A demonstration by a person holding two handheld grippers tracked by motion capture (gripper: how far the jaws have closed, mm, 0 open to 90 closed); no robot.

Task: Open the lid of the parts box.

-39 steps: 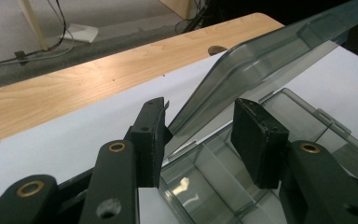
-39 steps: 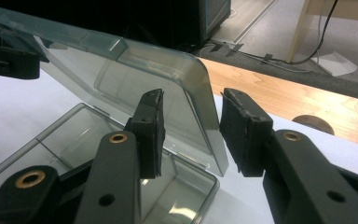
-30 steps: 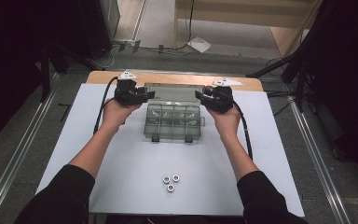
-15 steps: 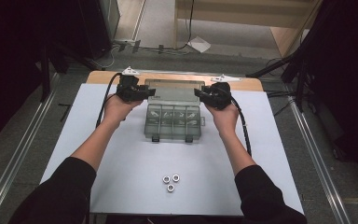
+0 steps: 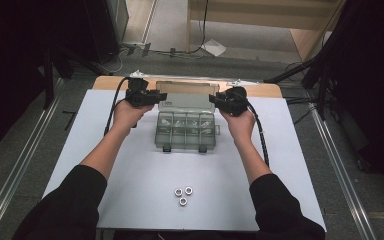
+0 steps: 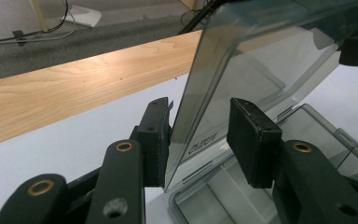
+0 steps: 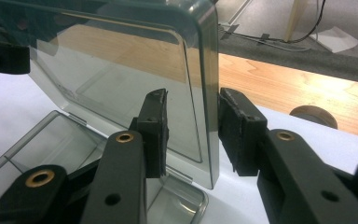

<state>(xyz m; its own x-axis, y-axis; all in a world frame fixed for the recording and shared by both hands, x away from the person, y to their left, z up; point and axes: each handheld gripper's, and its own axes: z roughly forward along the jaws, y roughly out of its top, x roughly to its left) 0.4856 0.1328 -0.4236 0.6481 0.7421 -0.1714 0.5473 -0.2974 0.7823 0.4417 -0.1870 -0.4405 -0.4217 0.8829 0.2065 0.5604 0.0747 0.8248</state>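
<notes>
clear plastic organizer box (image 5: pixel 185 130) mid-table, lid (image 5: pixel 185 90) raised near upright, hinge along far edge, long axis left-right. left gripper (image 5: pixel 152 96) at lid's left end, right gripper (image 5: pixel 215 99) at right end, each equally near. lid edge stands between both jaw pairs; left jaws spread, one pad touching at most; right jaws have just been closing, gaps still visible. three nuts (image 5: pixel 183 194) near front edge, well apart, nothing blocking.

The box (image 5: pixel 186 131) stands on the mat (image 5: pixel 105 175) near its far edge, about midway between left and right. Its lid (image 5: pixel 187 90) rises from the far side of the box. Three nuts (image 5: pixel 183 194) lie together near the near edge, in front of the box.
</notes>
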